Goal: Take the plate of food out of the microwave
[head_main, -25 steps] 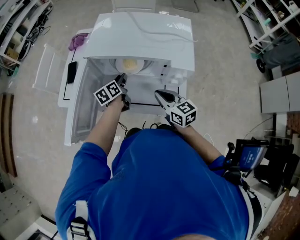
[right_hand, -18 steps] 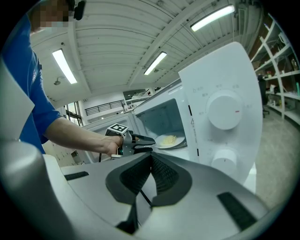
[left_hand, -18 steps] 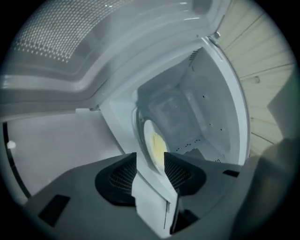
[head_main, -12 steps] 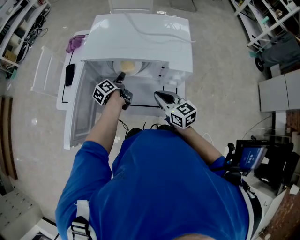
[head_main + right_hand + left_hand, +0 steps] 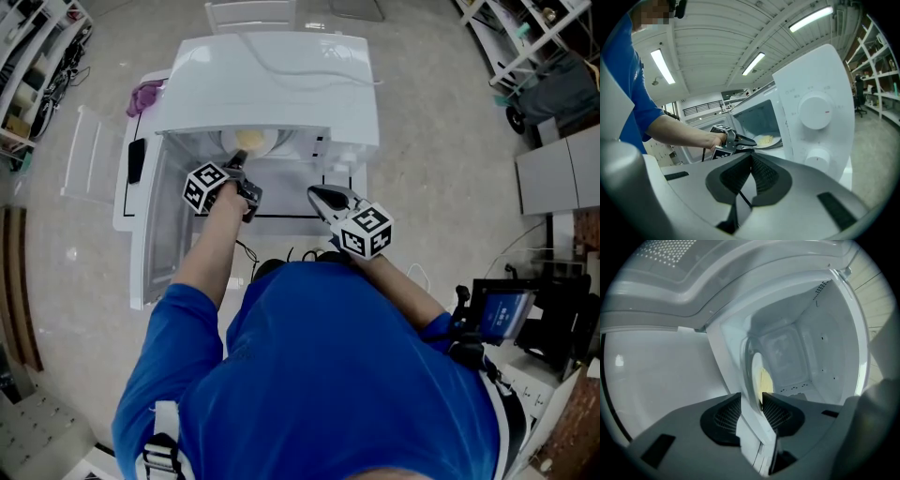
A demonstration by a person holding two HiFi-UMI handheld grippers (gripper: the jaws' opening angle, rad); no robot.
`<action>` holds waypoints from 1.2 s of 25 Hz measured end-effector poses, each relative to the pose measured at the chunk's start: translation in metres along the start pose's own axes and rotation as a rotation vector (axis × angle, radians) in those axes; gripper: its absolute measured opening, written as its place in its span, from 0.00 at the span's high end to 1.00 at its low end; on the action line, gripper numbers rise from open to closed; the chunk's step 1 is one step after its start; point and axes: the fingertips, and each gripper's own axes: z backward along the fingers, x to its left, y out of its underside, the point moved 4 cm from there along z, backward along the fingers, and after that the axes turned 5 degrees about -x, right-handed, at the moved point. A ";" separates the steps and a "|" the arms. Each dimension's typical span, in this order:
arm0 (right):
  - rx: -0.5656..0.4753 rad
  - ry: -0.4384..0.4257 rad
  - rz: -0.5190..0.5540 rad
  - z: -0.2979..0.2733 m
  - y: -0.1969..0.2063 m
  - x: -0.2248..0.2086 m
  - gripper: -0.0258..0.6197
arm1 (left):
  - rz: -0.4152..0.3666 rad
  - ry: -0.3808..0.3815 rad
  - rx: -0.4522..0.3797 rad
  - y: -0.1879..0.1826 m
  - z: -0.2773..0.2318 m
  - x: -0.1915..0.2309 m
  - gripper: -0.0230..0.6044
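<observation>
Plate [image 5: 251, 141] with yellow food [image 5: 765, 379] sits inside the white microwave [image 5: 272, 80]. The left claw [image 5: 751, 399] reaches into the microwave, and the plate's edge is between its two jaws. The jaws are closing, but they do not look tight on the edge yet. The microwave's door [image 5: 155, 234] hangs open on the left side. The right claw [image 5: 317, 192] is outside, just in front of the microwave. Its jaws are shut together with nothing in them. Two round knobs [image 5: 814, 111] are on the microwave's front. A purple cloth [image 5: 142, 94] lies by the microwave's back left corner. The person wears a blue shirt [image 5: 328, 375].
</observation>
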 end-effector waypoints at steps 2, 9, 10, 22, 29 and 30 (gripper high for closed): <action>-0.001 0.001 -0.003 0.000 0.000 0.000 0.96 | 0.005 0.004 0.000 0.000 0.001 0.001 0.72; -0.002 -0.005 -0.005 -0.001 0.000 0.002 0.96 | 0.019 0.034 -0.017 -0.002 0.006 -0.004 0.80; -0.002 -0.007 -0.005 -0.001 0.000 0.003 0.96 | 0.020 0.040 -0.022 -0.003 0.007 -0.006 0.85; -0.002 -0.009 -0.005 0.001 0.002 0.003 0.96 | 0.126 0.133 -0.083 -0.004 0.016 -0.004 0.93; 0.002 -0.016 -0.001 0.003 0.004 0.006 0.96 | 0.180 0.186 -0.123 -0.002 0.024 -0.001 0.94; 0.003 -0.018 -0.001 0.003 0.004 0.007 0.96 | 0.187 0.193 -0.129 -0.002 0.025 0.000 0.94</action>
